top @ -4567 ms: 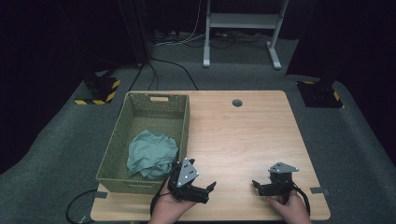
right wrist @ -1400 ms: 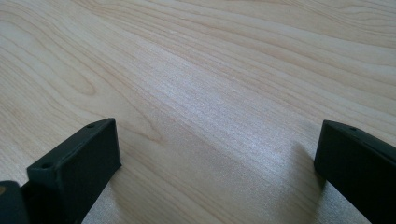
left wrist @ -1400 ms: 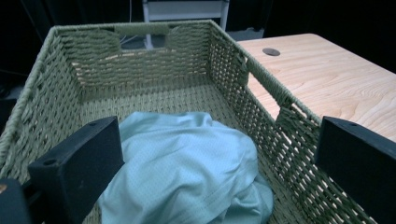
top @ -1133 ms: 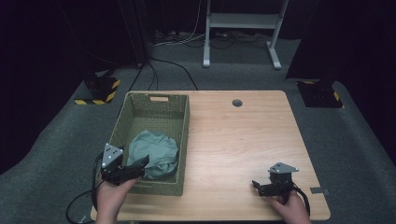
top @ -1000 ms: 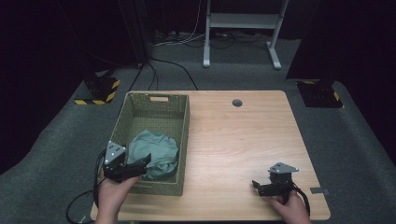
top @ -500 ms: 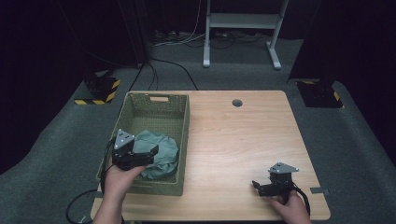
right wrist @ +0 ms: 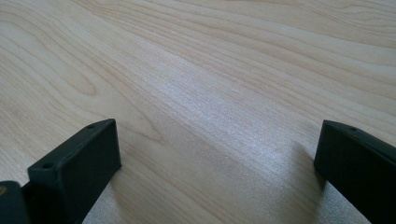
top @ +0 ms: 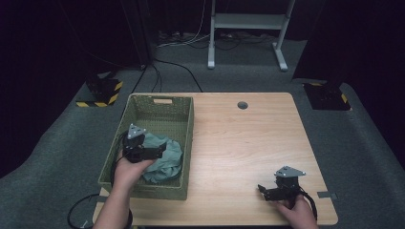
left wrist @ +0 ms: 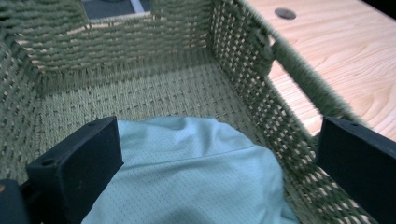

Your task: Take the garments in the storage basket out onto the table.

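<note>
From the high view, the left gripper (top: 160, 149) hangs over a crumpled teal cloth (top: 167, 161) in the near end of a woven green basket (top: 187, 125); the right gripper (top: 262, 189) rests on the wooden table (top: 248, 143). In the left gripper view, spread jaws straddle the cloth (left wrist: 196, 172): soft, light, fine-meshed, probably best pinched at a raised fold. In the right gripper view, jaws stand apart above bare wood.

Left gripper (top: 160, 149): lower left of high view, held in left hand (top: 130, 168), forearm rising from bottom edge, jaws spread wide, pointing right. Right gripper (top: 261, 189): lower right of frame, held low in right hand (top: 297, 210), jaws wide apart, pointing left.
</note>
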Tool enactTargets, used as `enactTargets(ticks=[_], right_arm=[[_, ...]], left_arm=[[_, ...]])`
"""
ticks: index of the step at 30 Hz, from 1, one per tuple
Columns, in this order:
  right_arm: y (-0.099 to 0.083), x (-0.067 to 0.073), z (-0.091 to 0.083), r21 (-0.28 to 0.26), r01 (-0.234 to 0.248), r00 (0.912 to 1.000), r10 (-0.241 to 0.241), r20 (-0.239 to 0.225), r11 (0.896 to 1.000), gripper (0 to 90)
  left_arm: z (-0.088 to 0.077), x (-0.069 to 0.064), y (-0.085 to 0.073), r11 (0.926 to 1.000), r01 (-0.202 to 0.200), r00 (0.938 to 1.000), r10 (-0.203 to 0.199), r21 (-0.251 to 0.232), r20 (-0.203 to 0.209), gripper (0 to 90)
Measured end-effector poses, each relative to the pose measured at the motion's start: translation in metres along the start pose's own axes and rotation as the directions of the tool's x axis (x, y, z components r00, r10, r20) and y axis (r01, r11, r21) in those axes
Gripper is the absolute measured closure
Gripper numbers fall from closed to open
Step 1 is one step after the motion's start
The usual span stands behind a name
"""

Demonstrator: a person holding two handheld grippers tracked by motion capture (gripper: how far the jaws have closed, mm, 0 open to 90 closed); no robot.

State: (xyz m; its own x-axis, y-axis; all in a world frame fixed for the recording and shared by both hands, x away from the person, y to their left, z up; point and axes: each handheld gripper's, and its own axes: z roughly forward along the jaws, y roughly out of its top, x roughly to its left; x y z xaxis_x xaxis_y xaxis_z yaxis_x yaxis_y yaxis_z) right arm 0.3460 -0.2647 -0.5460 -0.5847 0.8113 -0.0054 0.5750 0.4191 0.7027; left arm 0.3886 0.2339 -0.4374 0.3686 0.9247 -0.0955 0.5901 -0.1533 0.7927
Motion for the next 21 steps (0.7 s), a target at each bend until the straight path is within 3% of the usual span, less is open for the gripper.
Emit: enactTargets(ticks=[4,7,10,14,18,21], right_arm=[[0.0,0.0,0.0,-0.001,0.0,1.0,0.0,0.0,1.0,0.0],[0.0,0.0,0.0,0.0,0.0,1.0,0.0,-0.001,1.0,0.0],[0.0,0.0,0.0,0.0,0.001,1.0,-0.001,0.0,1.0,0.0],[0.0,0.0,0.0,0.0,0.001,1.0,-0.001,0.0,1.0,0.0],[0.0,0.0,0.0,0.0,0.001,1.0,-0.001,0.001,1.0,0.0],[0.0,0.0,0.0,0.0,0.0,1.0,0.0,0.001,1.0,0.0]], left_arm=[[0.01,0.003,-0.001,0.9988,0.003,0.9998,-0.002,0.049,-0.022,0.8],[0.017,0.007,-0.002,0.9939,0.017,0.9997,-0.015,0.109,-0.02,0.8],[0.022,0.009,0.0,0.9865,0.016,0.9997,-0.012,0.163,-0.021,0.7],[0.026,0.014,0.001,0.9762,0.044,0.9989,-0.039,0.212,-0.028,0.7],[0.032,0.019,0.0,0.9647,0.041,0.9986,-0.031,0.26,-0.044,0.7],[0.035,0.023,-0.002,0.9546,0.067,0.9974,-0.057,0.29,-0.044,0.7]])
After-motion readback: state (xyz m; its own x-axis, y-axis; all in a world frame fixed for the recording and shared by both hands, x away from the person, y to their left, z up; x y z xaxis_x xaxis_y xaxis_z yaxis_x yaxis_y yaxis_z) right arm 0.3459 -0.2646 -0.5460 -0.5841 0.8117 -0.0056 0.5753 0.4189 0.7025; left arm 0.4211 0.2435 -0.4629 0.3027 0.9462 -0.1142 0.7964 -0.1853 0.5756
